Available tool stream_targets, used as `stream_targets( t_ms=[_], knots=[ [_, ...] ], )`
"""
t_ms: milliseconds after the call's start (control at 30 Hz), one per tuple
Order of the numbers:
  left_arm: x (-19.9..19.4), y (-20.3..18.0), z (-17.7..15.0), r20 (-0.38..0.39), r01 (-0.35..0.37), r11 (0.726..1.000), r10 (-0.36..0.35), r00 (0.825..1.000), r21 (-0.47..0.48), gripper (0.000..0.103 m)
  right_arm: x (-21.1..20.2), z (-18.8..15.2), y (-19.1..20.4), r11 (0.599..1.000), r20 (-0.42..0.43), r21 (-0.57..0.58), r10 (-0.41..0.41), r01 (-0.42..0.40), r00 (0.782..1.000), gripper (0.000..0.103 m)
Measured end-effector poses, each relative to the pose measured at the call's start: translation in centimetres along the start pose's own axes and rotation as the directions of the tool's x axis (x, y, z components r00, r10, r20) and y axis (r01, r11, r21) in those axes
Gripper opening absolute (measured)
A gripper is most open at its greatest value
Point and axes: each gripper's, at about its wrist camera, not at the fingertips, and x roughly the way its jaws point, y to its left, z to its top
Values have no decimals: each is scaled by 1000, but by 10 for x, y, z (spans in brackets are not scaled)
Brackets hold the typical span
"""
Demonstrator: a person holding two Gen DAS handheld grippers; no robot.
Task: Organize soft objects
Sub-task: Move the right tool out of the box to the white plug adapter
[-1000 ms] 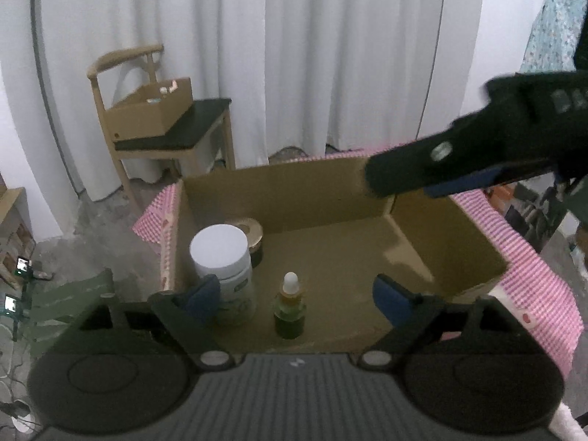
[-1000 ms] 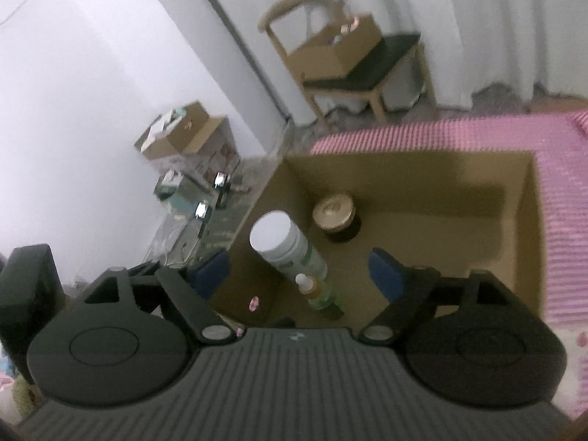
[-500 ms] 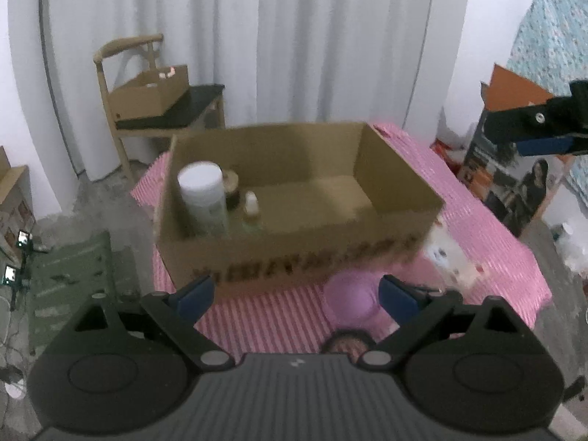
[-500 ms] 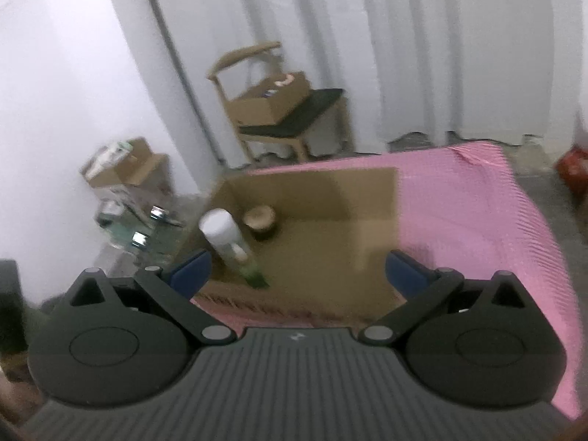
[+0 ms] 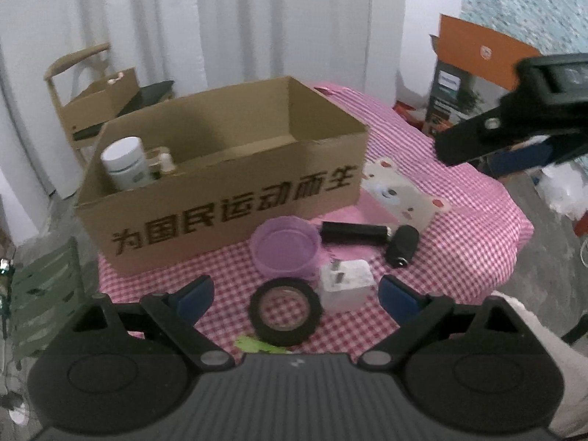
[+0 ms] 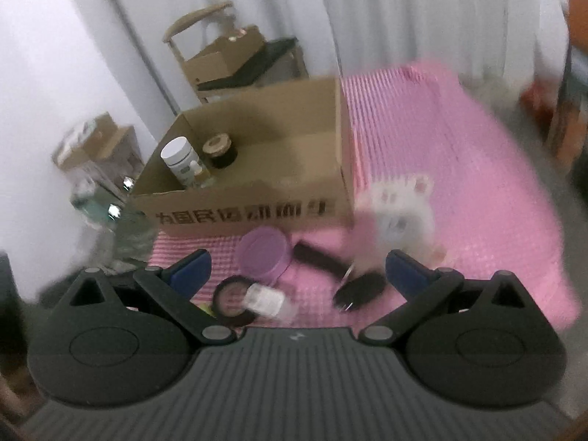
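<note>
A white soft bear-face piece (image 5: pixel 400 194) (image 6: pixel 397 209) lies on the pink checked cloth by the right front corner of the printed cardboard box (image 5: pixel 235 198) (image 6: pixel 257 213). My left gripper (image 5: pixel 296 294) is open over the table's near edge, with a black tape roll (image 5: pixel 284 310) and a white plug (image 5: pixel 345 284) seen between its fingers but not touched. My right gripper (image 6: pixel 297 273) is open too and holds nothing. Its fingers (image 5: pixel 477 139) hang above the table's right side. The right wrist view is blurred.
Inside the box stand a white jar (image 5: pixel 125 163), a brown-lidded jar (image 6: pixel 220 152) and a dropper bottle. In front lie a purple bowl (image 5: pixel 284 250), a black cylinder (image 5: pixel 352 233) and a black mic-like piece (image 5: pixel 402 244). A chair (image 5: pixel 92 103) with a carton stands behind.
Both grippers have drawn back from above the box's inside to the table's near side. The objects in front of the box came into view. The right gripper's jaws widened.
</note>
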Motion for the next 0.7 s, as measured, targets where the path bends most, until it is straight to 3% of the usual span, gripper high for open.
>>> stream_targets(
  t_ms=[133, 300, 400, 467, 700],
  knots=[
    [12, -11, -4, -5, 26, 999, -26, 1000, 38, 94, 26, -13, -14, 993, -55, 113, 40, -33, 998, 101],
    [30, -19, -5, -29, 64, 996, -62, 998, 61, 81, 60, -18, -21, 974, -103, 207, 117, -94, 988, 99],
    [41, -22, -4, -41, 81, 994, -79, 996, 71, 67, 79, -19, -24, 962, -131, 250, 144, -107, 981, 91],
    [47, -22, -3, -53, 99, 993, -96, 994, 69, 62, 90, -19, -26, 956, -148, 269, 156, -112, 977, 78],
    [62, -24, -3, -88, 149, 986, -142, 986, 75, 42, 116, -26, -31, 933, -204, 336, 203, -126, 958, 50]
  ],
)
